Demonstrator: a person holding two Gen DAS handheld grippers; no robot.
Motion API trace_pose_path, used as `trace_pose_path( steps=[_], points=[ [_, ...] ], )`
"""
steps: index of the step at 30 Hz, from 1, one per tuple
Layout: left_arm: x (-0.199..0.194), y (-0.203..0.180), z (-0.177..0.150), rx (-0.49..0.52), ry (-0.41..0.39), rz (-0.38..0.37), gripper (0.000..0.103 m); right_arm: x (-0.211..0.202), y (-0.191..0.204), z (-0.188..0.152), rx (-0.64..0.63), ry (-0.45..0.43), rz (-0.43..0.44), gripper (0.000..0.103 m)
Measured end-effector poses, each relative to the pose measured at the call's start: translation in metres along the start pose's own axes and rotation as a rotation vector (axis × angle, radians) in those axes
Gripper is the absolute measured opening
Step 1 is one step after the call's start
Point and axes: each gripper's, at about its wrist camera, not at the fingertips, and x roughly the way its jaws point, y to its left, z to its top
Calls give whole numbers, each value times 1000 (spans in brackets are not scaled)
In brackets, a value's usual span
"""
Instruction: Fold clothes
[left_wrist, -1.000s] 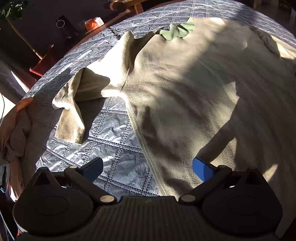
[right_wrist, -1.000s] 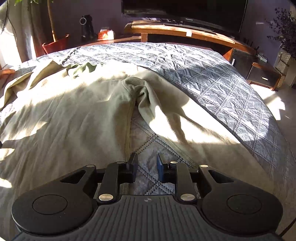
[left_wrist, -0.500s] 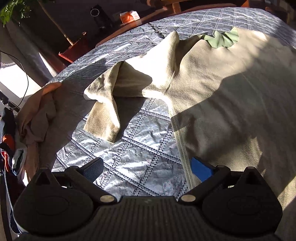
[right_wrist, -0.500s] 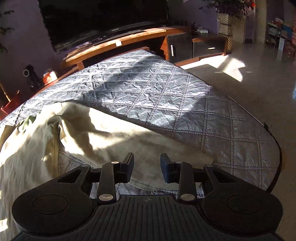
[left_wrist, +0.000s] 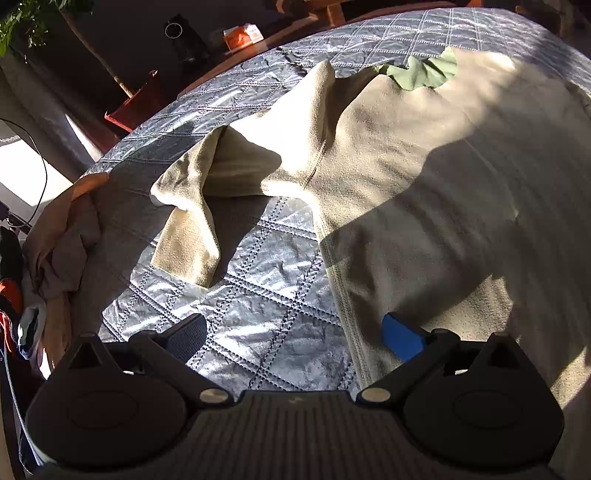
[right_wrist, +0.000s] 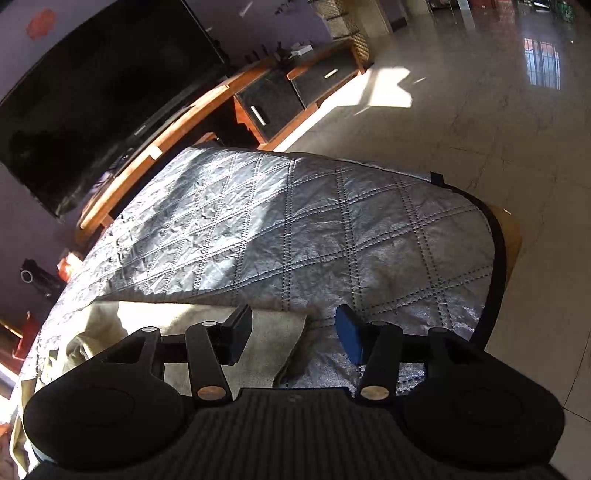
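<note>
A beige fleece sweater (left_wrist: 424, 177) lies spread on the grey quilted cover (left_wrist: 258, 295), its green collar lining (left_wrist: 424, 72) at the far side. One sleeve (left_wrist: 192, 229) lies crumpled and bent to the left of the body. My left gripper (left_wrist: 293, 334) hangs open over the sweater's side seam, nothing between its fingers. In the right wrist view the other sleeve's cuff end (right_wrist: 266, 343) lies flat on the quilt (right_wrist: 314, 229). My right gripper (right_wrist: 293, 332) hovers just above that cuff edge, its jaws opening, pads not pressing on the cloth.
A heap of other clothes (left_wrist: 59, 251) sits at the quilt's left edge. Beyond the quilt stand a wooden TV bench (right_wrist: 258, 103) and a dark screen (right_wrist: 92, 96). The quilt's right edge (right_wrist: 496, 258) drops to the tiled floor (right_wrist: 498, 110).
The right gripper swung right along the sleeve to its cuff, rolled, and its jaws widened. The left view shifted slightly left toward the crumpled sleeve; its jaws stayed wide.
</note>
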Motion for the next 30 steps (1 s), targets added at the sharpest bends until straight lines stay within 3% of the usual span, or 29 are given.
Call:
trace_pose_path(
  steps=[6,8,9,13,16,23,26,30],
  points=[
    [0,-2,1,2,-1,-3,101,5,6,-6,-23,34,50,46],
    [0,-4,1,6,-2,-3,101,9,4,-3,1,45,58,31],
    [0,-5,1,9,-3,-4,101,12,3,-1,4,62,62,1],
    [0,-6,2,8,-3,-6,101,15,7,10,13,65,73,3],
    [0,-6,2,2,-2,-5,101,14,24,39,8,13,94,3],
    [-2,-8,2,15,-8,-11,101,-1,155,147,-251,-179,193,3],
    [-3,-6,3,6,-9,-16,101,-2,206,162,-348,-191,235,3],
    [-4,-5,3,2,-12,-23,101,13,227,153,-374,-154,217,3]
  ],
)
